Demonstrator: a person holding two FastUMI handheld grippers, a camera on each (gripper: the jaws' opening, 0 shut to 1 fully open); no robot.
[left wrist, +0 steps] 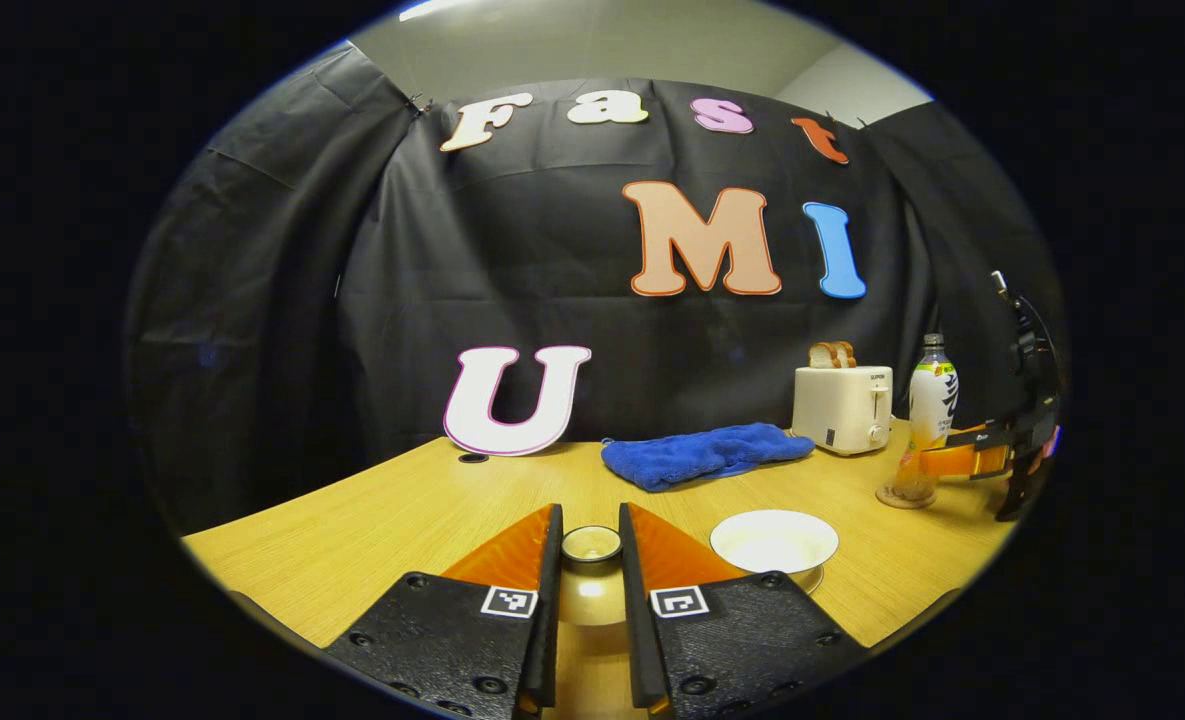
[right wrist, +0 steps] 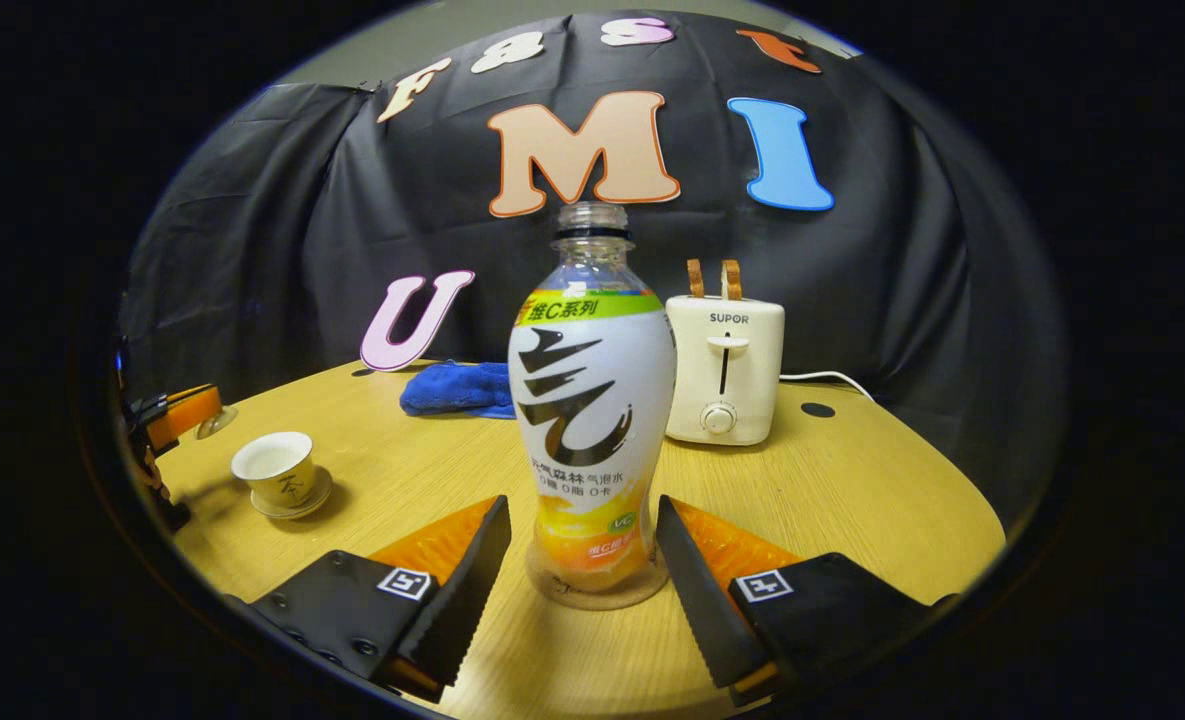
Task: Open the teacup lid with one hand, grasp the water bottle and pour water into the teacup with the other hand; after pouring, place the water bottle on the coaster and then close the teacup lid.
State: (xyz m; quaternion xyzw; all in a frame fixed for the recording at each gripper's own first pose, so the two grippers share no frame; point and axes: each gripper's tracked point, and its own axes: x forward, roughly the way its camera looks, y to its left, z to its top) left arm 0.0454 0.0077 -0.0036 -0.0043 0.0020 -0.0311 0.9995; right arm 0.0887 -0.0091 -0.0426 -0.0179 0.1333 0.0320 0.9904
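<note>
My left gripper is shut on the teacup lid, pinching its round knob, and holds it above the table. The open white teacup stands on its saucer just right of my fingers. In the right gripper view the teacup sits at the left, with the left gripper and the lid beyond it. The uncapped water bottle stands upright on the round coaster. My right gripper is open, one finger on each side of the bottle's base. The bottle and right gripper appear at far right.
A white toaster with two bread slices stands behind the bottle, its cord trailing right. A blue cloth lies at the back of the wooden table. The black booth wall closes the far side.
</note>
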